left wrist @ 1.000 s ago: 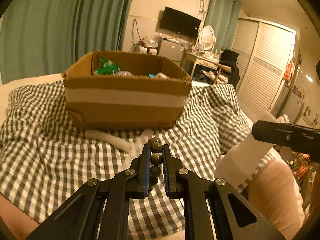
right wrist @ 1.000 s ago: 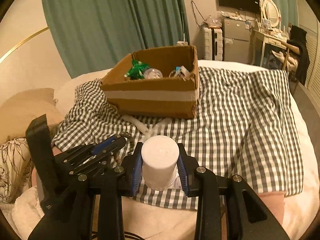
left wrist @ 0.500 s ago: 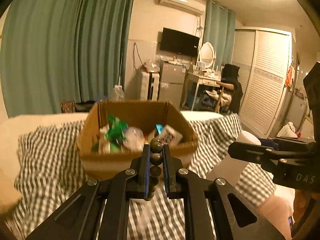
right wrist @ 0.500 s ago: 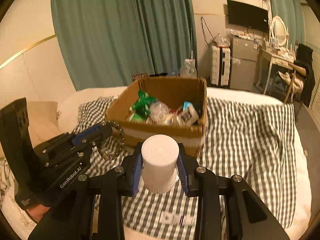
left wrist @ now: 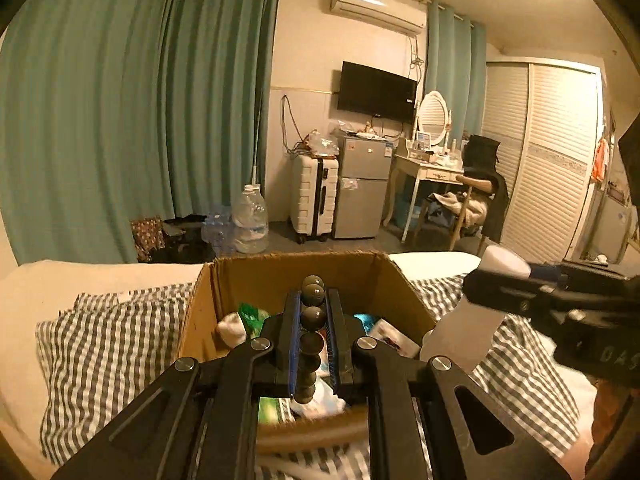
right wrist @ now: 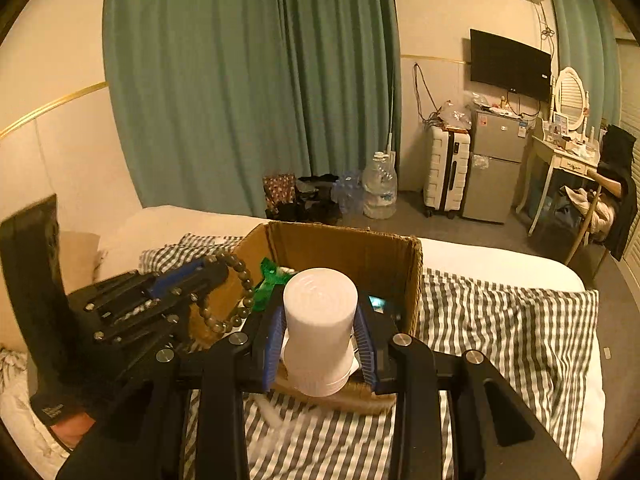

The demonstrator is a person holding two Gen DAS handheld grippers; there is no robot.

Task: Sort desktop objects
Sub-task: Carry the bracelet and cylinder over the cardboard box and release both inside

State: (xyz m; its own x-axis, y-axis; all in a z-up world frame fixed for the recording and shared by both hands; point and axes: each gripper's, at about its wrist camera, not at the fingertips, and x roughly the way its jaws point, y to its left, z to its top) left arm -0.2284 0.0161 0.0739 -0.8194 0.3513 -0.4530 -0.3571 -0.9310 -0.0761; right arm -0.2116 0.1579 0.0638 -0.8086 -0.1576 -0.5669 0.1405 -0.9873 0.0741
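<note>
Left wrist view: open cardboard box on the bed holds green packaging and small items. Left hand-held gripper clamps a dark bead bracelet above it; right hand-held gripper grips a plain white bottle beside.

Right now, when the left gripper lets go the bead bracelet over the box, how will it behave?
Probably floppy: the bead bracelet hangs in a loose loop from the left gripper. Its round beads look hard, so it may rattle and settle among items in the cardboard box, not bounce out.
</note>
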